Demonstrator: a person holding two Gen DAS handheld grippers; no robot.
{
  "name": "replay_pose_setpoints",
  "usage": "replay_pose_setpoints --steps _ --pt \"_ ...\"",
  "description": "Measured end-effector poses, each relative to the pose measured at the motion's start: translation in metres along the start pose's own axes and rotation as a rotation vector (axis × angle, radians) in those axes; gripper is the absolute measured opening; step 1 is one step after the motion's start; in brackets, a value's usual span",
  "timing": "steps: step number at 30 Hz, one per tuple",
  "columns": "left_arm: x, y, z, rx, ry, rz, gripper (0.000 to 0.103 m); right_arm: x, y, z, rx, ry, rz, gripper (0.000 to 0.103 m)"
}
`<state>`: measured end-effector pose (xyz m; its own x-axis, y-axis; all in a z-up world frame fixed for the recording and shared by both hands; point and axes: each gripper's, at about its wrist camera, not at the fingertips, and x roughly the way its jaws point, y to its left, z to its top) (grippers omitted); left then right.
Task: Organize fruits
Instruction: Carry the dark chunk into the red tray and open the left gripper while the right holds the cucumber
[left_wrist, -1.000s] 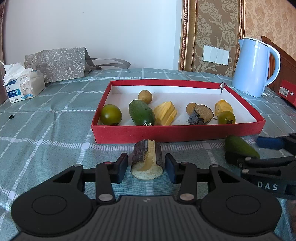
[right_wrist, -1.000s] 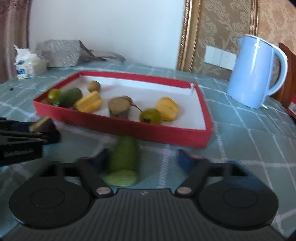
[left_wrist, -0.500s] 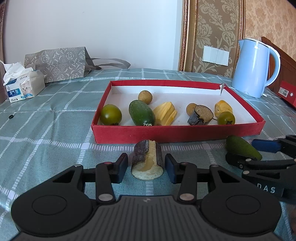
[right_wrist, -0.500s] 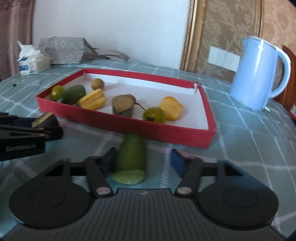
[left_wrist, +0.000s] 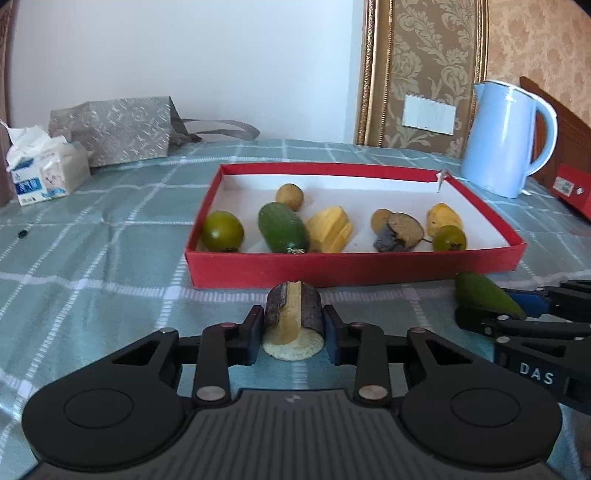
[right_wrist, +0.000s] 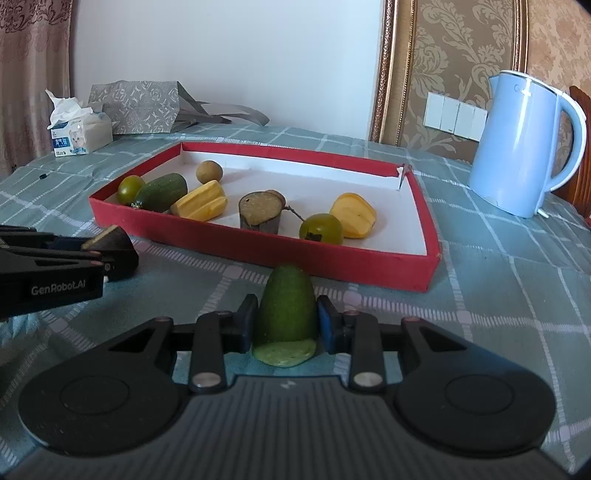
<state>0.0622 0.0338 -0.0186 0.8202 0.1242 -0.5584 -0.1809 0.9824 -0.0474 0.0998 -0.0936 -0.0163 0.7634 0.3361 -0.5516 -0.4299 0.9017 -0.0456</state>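
Your left hand-held gripper (left_wrist: 293, 332) now presses both pads on the dark-skinned fruit piece (left_wrist: 293, 314), a short cylinder with a pale strip along its top and a pale cut face toward the camera, lying on the bench (left_wrist: 92, 266) just in front of the near wall of the red tray (left_wrist: 351, 264). A second ago the same piece sat between those pads with a gap on each side; the jaws have just been closing and the gaps are gone. Your right hand-held gripper (right_wrist: 286, 328) has done the same with the green avocado half (right_wrist: 286, 310): earlier its jaws stood wide and the picture was blurred, now the view is sharp and both pads sit against the fruit's flanks, its narrow end pointing toward the tray and its cut face toward the camera. Both grippers point forward and somewhat downward at the tray, side by side, each visible at the edge of the other's view. The tray's contents look unchanged: a green round fruit (left_wrist: 222, 231) at the left end, a dark green oblong fruit (left_wrist: 282, 227), a yellow segmented piece (left_wrist: 330, 229), a small tan ball (left_wrist: 290, 196), a dark cut piece (left_wrist: 400, 232), another yellow piece (left_wrist: 444, 219) and a second green round fruit (left_wrist: 449, 238). Beyond the tray stand a light blue kettle (left_wrist: 508, 142) to the right, and a tissue pack (left_wrist: 44, 173) and a grey patterned bag (left_wrist: 118, 129) to the left.
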Motion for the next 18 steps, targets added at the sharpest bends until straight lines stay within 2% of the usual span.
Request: replay_pose_setpoints --steps 11,18 --pt "-0.015 0.006 -0.003 -0.009 0.02 -0.093 0.033 -0.001 -0.01 0.001 0.015 0.002 0.006 0.031" --pt "-0.009 0.001 0.035 0.011 -0.046 -0.118 0.033 -0.001 -0.006 0.0 0.0 0.001 -0.004 0.032"
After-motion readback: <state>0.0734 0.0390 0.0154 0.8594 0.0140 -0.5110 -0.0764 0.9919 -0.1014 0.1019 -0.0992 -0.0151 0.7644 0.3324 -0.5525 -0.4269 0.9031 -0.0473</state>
